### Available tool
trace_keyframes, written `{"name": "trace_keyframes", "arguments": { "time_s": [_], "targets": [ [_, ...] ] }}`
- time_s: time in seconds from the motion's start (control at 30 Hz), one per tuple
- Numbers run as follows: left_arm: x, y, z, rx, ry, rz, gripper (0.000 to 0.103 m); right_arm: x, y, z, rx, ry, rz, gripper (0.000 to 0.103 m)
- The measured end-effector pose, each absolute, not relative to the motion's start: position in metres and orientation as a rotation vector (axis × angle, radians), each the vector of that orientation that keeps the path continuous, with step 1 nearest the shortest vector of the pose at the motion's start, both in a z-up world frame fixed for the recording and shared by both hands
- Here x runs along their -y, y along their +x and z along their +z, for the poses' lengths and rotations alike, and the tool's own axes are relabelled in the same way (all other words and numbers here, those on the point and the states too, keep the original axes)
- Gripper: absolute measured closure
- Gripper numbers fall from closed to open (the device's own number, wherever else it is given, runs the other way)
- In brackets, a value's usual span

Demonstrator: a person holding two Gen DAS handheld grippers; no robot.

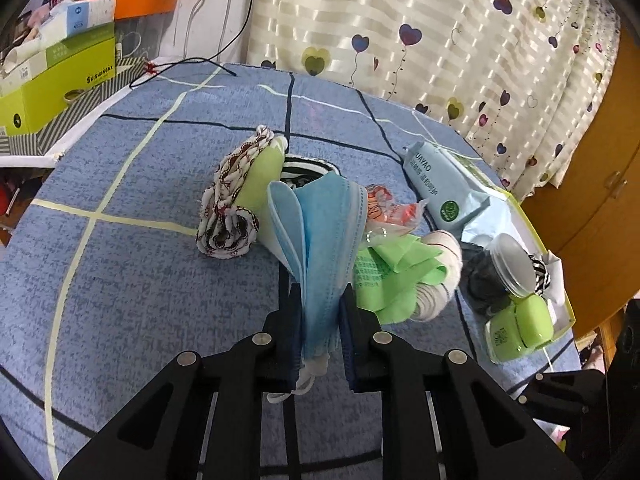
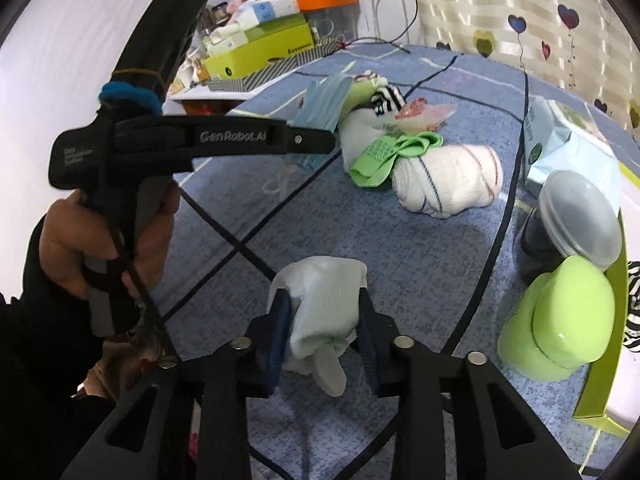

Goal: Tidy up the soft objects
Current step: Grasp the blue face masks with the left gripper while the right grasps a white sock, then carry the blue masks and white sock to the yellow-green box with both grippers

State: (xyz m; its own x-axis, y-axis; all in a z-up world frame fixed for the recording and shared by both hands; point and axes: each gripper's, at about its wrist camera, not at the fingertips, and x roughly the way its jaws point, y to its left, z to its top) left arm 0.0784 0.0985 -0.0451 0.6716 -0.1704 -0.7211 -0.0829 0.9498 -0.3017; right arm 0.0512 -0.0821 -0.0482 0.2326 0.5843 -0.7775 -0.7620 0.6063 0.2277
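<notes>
We are mid-sort: our left hand-held gripper (image 1: 320,312) clamps the blue face masks (image 1: 320,232) above the bench (image 1: 132,280), and our right hand-held gripper (image 2: 323,312) grasps a white sock (image 2: 326,300). Next, we judge, each needs carrying to the box (image 2: 600,400) at the right.

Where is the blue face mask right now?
The blue face mask is pinched in the left gripper, held above the blue cloth, in front of the pile of soft things.

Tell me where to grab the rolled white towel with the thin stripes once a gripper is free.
Grip the rolled white towel across its middle, from above, fingers either side of the roll. It lies on its side on the blue cloth, and its right side is open. Its left end touches the green wrapper, so avoid that end. Both grippers are full now.
</notes>
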Motion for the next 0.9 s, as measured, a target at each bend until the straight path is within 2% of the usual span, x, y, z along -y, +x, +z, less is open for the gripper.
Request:
{"name": "trace_keyframes", "arguments": {
  "time_s": [0.9],
  "targets": [
    [-0.060, 0.026, 0.022, -0.688, -0.281, -0.109, 0.086, 0.147, 0.038, 0.032, -0.688, -0.094, 0.764, 0.075]
  ]
}}
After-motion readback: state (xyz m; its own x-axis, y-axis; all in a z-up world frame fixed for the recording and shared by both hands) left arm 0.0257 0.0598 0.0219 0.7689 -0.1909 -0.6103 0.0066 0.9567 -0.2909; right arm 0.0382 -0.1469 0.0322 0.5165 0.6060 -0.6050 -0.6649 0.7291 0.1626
